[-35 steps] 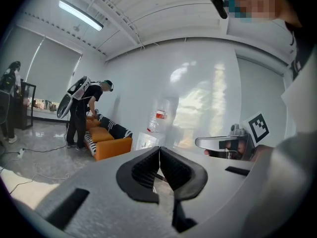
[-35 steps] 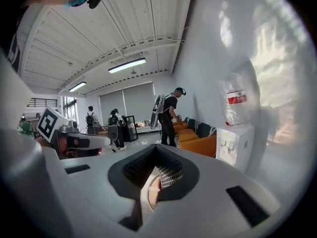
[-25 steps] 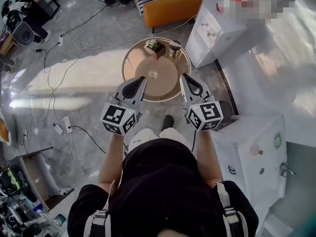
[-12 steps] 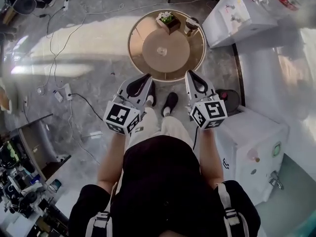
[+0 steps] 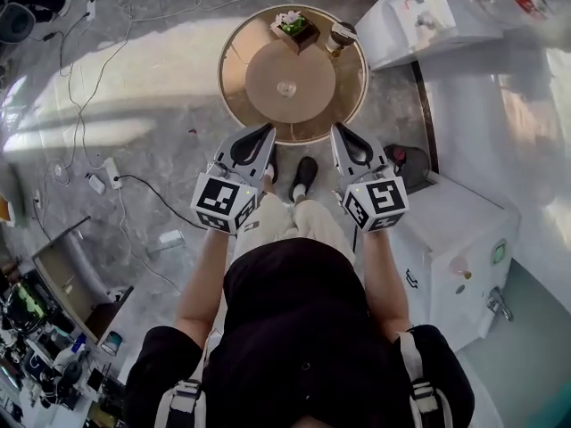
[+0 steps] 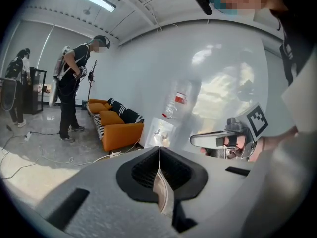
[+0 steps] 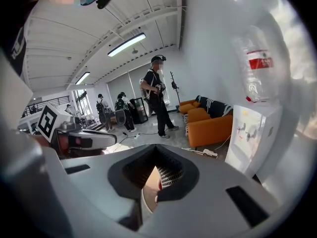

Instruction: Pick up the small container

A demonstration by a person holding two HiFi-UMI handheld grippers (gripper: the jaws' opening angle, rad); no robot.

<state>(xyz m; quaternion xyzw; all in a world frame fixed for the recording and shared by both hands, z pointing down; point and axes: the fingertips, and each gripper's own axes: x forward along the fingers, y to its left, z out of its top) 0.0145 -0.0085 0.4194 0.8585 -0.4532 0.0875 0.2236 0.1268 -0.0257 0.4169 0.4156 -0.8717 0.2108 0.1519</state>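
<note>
The round bench (image 5: 234,61) stands on the floor (image 5: 161,78) straight ahead of you. The small container (image 5: 285,87) sits at its middle. On its far edge is a planter box (image 5: 294,27), with a cup (image 5: 341,36) just to its right. Your left gripper (image 5: 265,132) and right gripper (image 5: 338,132) are side by side on the near side of the bench, apart from the container. A water dispenser (image 5: 419,16) stands right of the bench, a cabinet (image 5: 464,230) is at your right, and cables (image 5: 89,105) lie on the floor to the left.
</note>
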